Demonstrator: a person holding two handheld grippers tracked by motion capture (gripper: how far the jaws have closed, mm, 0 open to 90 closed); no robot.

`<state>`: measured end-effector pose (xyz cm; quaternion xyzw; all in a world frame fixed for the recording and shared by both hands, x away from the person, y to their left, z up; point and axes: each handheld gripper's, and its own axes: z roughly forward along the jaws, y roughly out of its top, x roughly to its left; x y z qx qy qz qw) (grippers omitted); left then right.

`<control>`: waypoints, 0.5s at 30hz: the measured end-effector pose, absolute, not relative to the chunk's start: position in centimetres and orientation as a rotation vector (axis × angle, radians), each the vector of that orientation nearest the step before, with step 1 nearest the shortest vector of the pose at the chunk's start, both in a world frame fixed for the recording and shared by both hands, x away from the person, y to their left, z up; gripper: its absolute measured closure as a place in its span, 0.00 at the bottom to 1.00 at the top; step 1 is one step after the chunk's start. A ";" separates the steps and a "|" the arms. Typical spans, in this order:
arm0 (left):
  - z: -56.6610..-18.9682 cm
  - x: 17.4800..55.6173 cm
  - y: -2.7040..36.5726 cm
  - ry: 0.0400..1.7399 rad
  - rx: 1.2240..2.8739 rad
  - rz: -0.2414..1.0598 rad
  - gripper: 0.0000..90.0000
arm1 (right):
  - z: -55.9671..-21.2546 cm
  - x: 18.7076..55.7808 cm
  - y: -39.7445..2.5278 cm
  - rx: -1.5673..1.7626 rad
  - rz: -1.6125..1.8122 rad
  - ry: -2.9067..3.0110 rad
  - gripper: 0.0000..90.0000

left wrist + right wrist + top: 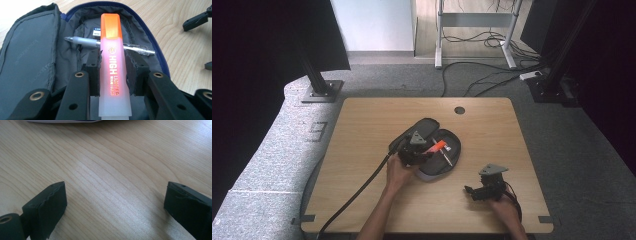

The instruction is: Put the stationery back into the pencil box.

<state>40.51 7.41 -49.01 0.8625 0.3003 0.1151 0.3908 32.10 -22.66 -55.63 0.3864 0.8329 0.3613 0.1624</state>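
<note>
Highlighter (111, 57) clamped between the jaws of the left gripper (417, 150), held over the open pencil case (452, 150), not yet released. Pen (107, 45) already lies inside. Right gripper (486, 189) wide open, holding nothing, low over the table (362, 130). Judged remaining: drop highlighter, close case.

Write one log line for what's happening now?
left gripper: shut on orange highlighter | over open pencil case | pen inside | right gripper: open above table
</note>
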 end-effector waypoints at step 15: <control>-51.2 40.9 6.7 0.783 2.279 0.291 0.73 | -55.6 32.1 -22.7 1.104 1.030 2.377 0.05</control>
